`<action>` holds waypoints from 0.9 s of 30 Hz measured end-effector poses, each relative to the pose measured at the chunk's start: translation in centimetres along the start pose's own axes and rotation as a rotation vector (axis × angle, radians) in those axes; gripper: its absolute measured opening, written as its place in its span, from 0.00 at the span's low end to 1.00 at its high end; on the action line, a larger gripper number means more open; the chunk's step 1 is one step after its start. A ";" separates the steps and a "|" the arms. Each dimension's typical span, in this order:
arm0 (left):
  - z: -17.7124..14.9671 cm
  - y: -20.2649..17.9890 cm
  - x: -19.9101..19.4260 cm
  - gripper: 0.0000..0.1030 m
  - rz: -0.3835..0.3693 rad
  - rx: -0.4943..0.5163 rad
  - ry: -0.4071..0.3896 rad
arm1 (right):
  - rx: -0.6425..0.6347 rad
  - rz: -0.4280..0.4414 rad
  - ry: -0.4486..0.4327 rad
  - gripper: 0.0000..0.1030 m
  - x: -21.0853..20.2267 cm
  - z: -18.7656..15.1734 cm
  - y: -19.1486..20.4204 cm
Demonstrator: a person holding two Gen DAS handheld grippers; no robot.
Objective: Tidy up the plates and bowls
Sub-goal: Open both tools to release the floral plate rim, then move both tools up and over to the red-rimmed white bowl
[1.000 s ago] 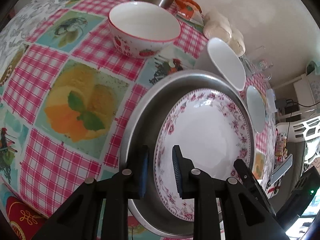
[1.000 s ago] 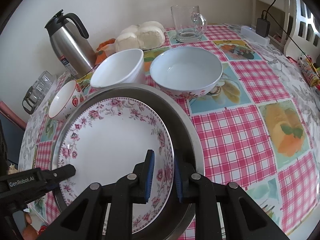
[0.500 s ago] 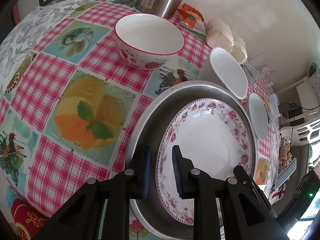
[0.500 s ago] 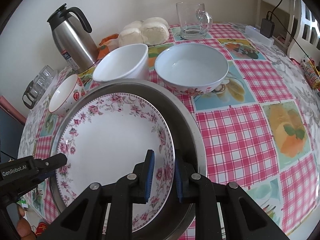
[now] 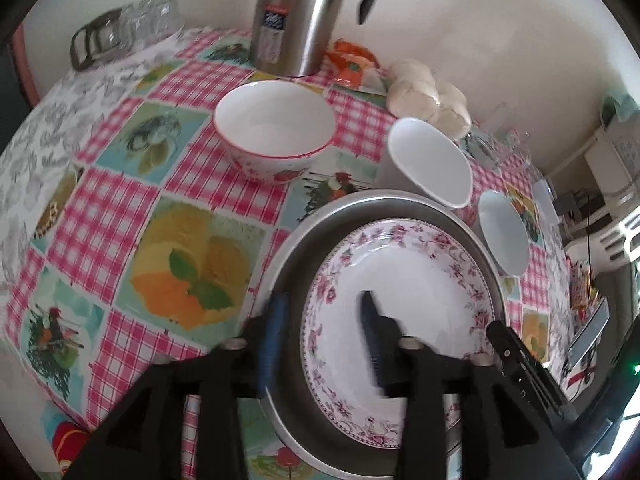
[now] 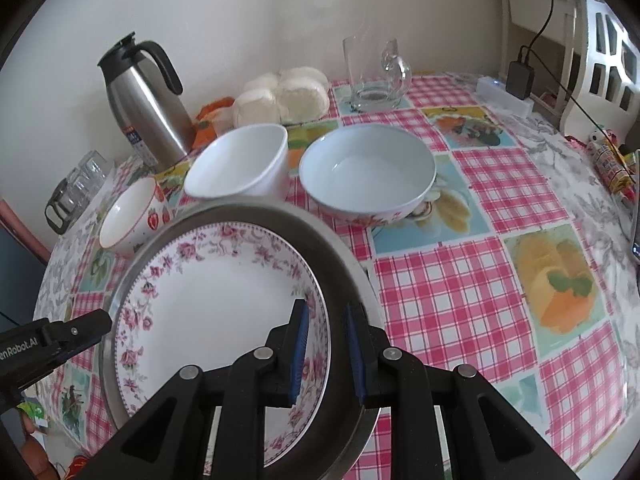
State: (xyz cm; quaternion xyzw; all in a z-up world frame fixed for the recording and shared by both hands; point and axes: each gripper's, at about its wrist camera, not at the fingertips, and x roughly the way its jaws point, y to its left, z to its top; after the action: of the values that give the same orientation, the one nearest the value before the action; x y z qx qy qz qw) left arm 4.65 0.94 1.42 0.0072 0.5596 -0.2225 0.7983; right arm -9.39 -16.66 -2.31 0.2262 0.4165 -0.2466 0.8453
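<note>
A floral-rimmed plate (image 5: pixel 404 300) (image 6: pixel 224 308) lies in a round steel tray (image 5: pixel 316 232) (image 6: pixel 344 268). My left gripper (image 5: pixel 320 336) stands open, its jaws astride the tray's and plate's left rims. My right gripper (image 6: pixel 324 348) is shut on the right rims of the plate and tray. A strawberry bowl (image 5: pixel 276 132) (image 6: pixel 128 220), a white bowl (image 5: pixel 428 160) (image 6: pixel 240 168) and a wide pale blue bowl (image 5: pixel 504 240) (image 6: pixel 368 176) stand behind the tray.
A steel thermos jug (image 5: pixel 296 16) (image 6: pixel 144 100), bagged buns (image 6: pixel 284 96), an orange packet (image 5: pixel 352 64) and a glass mug (image 6: pixel 376 76) stand along the wall. Glasses in a rack (image 5: pixel 120 32) sit far left. The checked tablecloth (image 6: pixel 460 300) drops off at the right.
My left gripper has opened from its hold on the tray and plate rim and drawn back and up a little. My right gripper keeps its grip.
</note>
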 end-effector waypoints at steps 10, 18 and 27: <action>-0.1 -0.5 0.4 0.70 0.072 0.033 -0.006 | -0.095 0.001 -0.060 0.61 -0.8 0.0 1.7; -0.1 -0.1 0.2 0.87 0.156 0.048 -0.049 | -0.057 -0.018 -0.083 0.78 -0.9 0.2 0.6; -0.2 -0.1 -0.1 0.89 0.212 0.073 -0.088 | -0.058 -0.026 -0.092 0.88 -0.8 0.2 0.3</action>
State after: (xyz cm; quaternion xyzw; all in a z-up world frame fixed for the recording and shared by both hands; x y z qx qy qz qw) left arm 4.40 0.90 1.43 0.0856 0.5116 -0.1574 0.8403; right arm -9.51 -16.41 -1.47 0.1845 0.3873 -0.2554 0.8664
